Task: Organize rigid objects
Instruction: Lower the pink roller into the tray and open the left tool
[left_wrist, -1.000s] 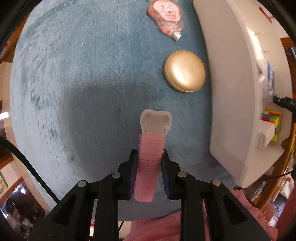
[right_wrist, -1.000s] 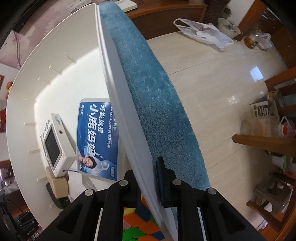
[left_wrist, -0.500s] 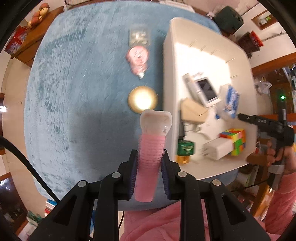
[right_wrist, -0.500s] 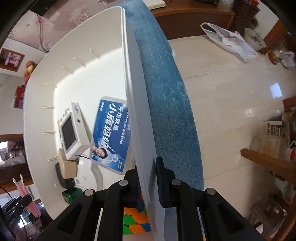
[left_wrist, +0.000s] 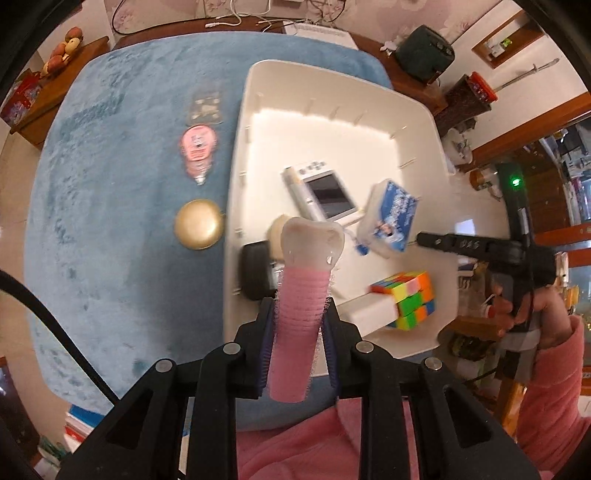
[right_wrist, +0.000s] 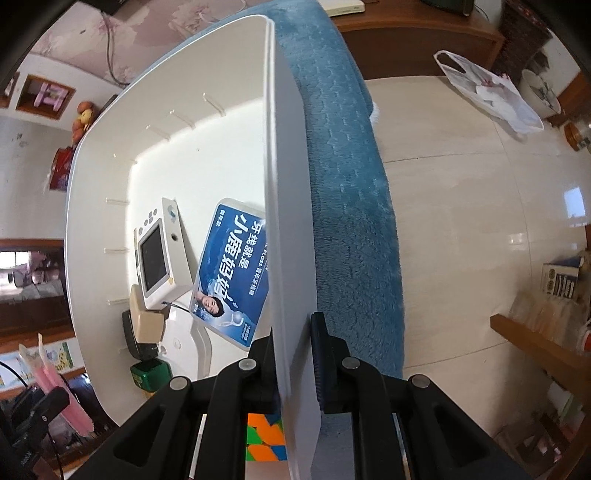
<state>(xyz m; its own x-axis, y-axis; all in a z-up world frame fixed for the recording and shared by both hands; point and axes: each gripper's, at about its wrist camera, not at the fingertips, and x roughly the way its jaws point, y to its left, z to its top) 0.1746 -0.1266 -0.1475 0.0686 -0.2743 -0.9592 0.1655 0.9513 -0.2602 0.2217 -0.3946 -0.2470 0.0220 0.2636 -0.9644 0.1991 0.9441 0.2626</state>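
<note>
My left gripper (left_wrist: 297, 314) is shut on a pink hair roller with a white tooth-shaped end (left_wrist: 303, 295) and holds it in the air over the near left corner of the white bin (left_wrist: 332, 92). My right gripper (right_wrist: 293, 332) is shut on the bin's right wall (right_wrist: 291, 258); it also shows in the left wrist view (left_wrist: 421, 238). In the bin lie a small white screen device (left_wrist: 325, 190), a blue floss box (left_wrist: 393, 214), a colour cube (left_wrist: 406, 295) and a black item (left_wrist: 255, 269).
On the blue plush cloth (left_wrist: 110, 221) left of the bin lie a gold round case (left_wrist: 199, 229), a pink round packet (left_wrist: 199, 146) and a clear packet (left_wrist: 207, 107). The tiled floor (right_wrist: 480, 221) lies right of the table.
The left gripper has risen and drawn back with the roller, from low over the cloth to above the bin's near corner. The right gripper kept its hold on the bin wall.
</note>
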